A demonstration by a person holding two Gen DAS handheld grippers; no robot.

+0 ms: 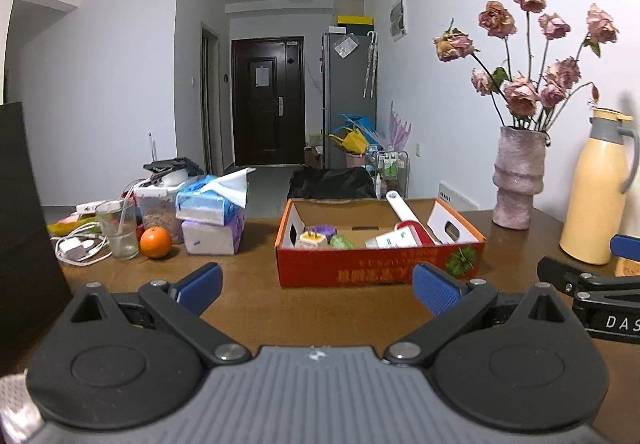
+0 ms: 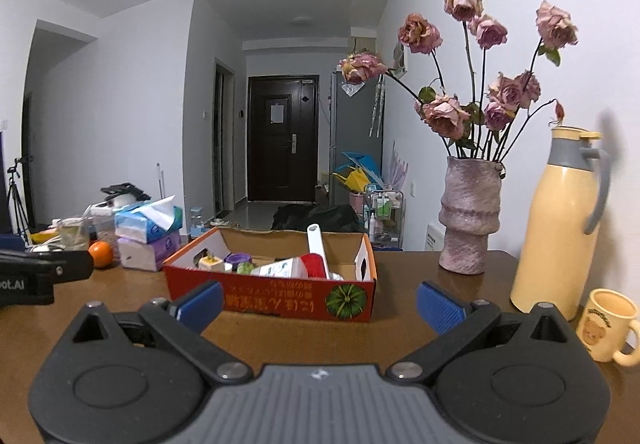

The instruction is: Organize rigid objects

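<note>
Nearest me, my left gripper (image 1: 318,288) and my right gripper (image 2: 320,302) both hang low over the brown table (image 1: 248,308), jaws spread wide with nothing between the blue pads, side by side and pointed at the same target so either can go in. Just beyond them sits the red cardboard box (image 1: 380,268), open at the top, which I take to be the collecting place for the rigid things: a white plug adapter (image 1: 312,240), a purple lid-like piece (image 1: 324,231), a green item (image 1: 342,242), a white tube (image 1: 390,241) and a red-and-white lint roller (image 1: 408,220) leaning on the far wall all lie inside it. That fits either a box already filled or one waiting to be emptied and sorted. Further left, an orange (image 1: 156,242), a glass (image 1: 119,230) and stacked tissue packs (image 1: 212,220) stand on the table; to the right, the vase (image 2: 468,216), the thermos (image 2: 560,220) and a mug (image 2: 610,326).
</note>
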